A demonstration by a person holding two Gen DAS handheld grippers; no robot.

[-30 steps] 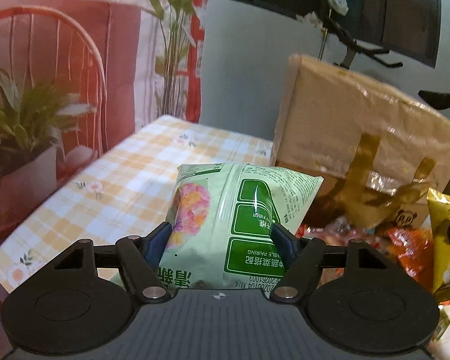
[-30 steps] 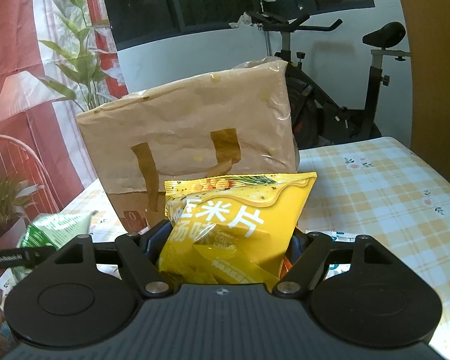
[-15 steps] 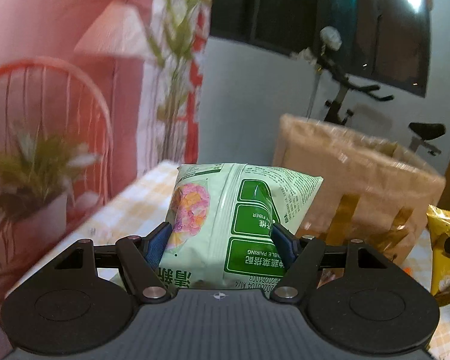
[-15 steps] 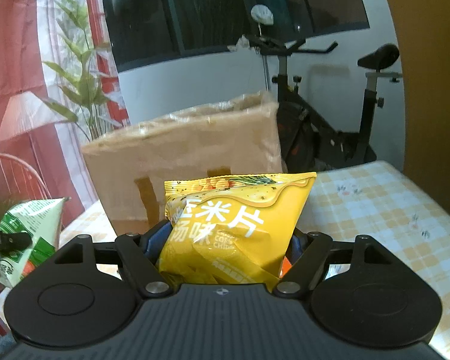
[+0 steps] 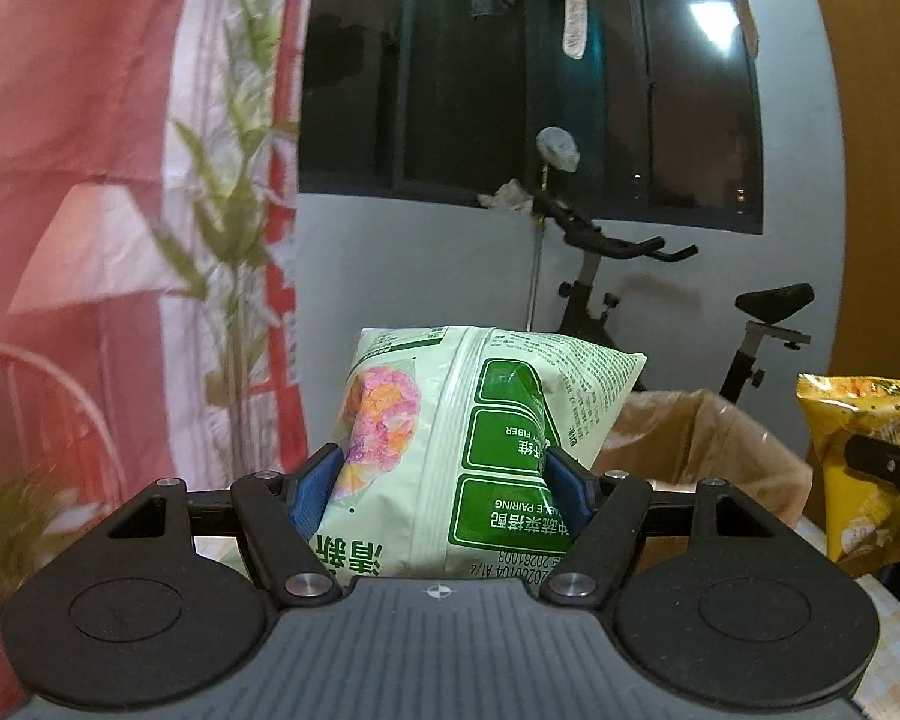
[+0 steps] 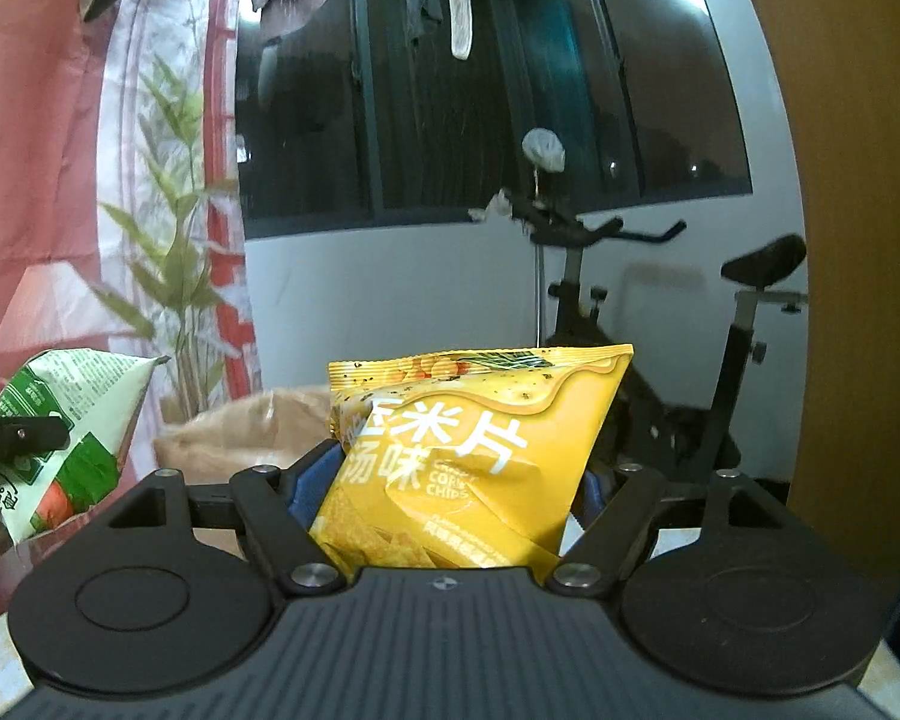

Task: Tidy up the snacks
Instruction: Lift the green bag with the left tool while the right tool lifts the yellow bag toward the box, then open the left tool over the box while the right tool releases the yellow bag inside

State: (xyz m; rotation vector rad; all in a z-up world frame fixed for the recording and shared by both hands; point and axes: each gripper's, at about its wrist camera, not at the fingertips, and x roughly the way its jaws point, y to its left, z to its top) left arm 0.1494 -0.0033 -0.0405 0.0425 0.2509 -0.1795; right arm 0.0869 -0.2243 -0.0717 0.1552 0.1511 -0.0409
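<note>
My left gripper [image 5: 444,480] is shut on a pale green snack bag [image 5: 474,450] and holds it up in the air. My right gripper [image 6: 450,480] is shut on a yellow corn chips bag [image 6: 468,462], also raised. The brown paper bag [image 5: 708,444] stands open just beyond and below both; in the right wrist view its rim [image 6: 252,432] shows left of the yellow bag. The yellow bag shows at the right edge of the left wrist view [image 5: 858,468], the green bag at the left of the right wrist view [image 6: 66,438].
An exercise bike [image 6: 660,312] stands behind the table by the white wall. A pink curtain with a plant print [image 5: 120,210] hangs on the left. A strip of checked tablecloth [image 5: 894,648] shows at the lower right of the left wrist view.
Both grippers have risen with their bags. The paper bag has dropped low in both views and its open top now shows; the tabletop and loose snacks have gone out of sight.
</note>
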